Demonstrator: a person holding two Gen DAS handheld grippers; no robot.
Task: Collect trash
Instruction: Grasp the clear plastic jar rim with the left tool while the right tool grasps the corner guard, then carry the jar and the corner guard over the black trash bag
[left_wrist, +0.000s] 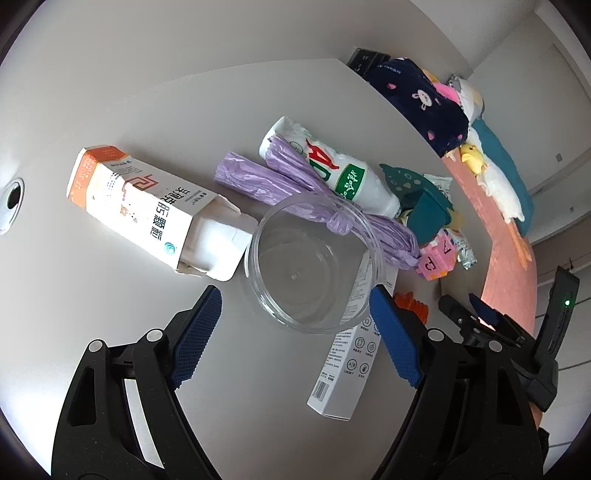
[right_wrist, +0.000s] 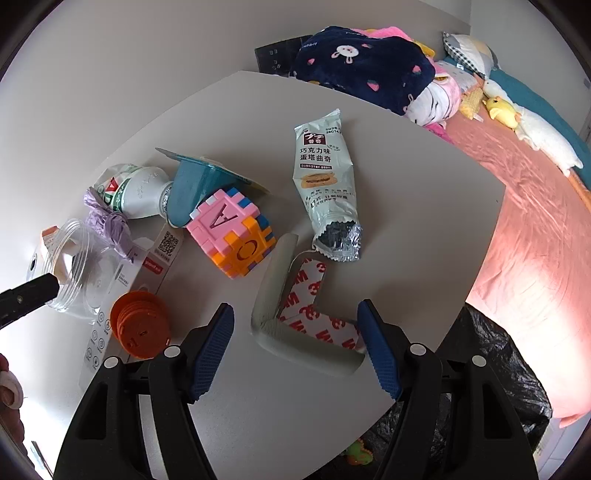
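My left gripper (left_wrist: 295, 302) is open, its blue pads on either side of a clear plastic jar (left_wrist: 310, 262) lying on the white table (left_wrist: 129, 295). Behind the jar lie a knotted purple bag (left_wrist: 280, 181), a white AD bottle (left_wrist: 332, 166) and an orange-and-white carton (left_wrist: 147, 206). My right gripper (right_wrist: 295, 328) is open around a grey L-shaped corner guard (right_wrist: 295, 325) with red-printed adhesive backing. A torn cookie wrapper (right_wrist: 325, 184) lies beyond it. The jar also shows in the right wrist view (right_wrist: 81, 269).
A pink-and-orange letter cube (right_wrist: 232, 232), a teal plastic cup (right_wrist: 195, 188), an orange lid (right_wrist: 142, 325) and a slim white box (left_wrist: 347, 343) lie on the table. A black trash bag (right_wrist: 491, 369) hangs off the table's near right edge. A bed with blankets (right_wrist: 535, 221) lies beyond.
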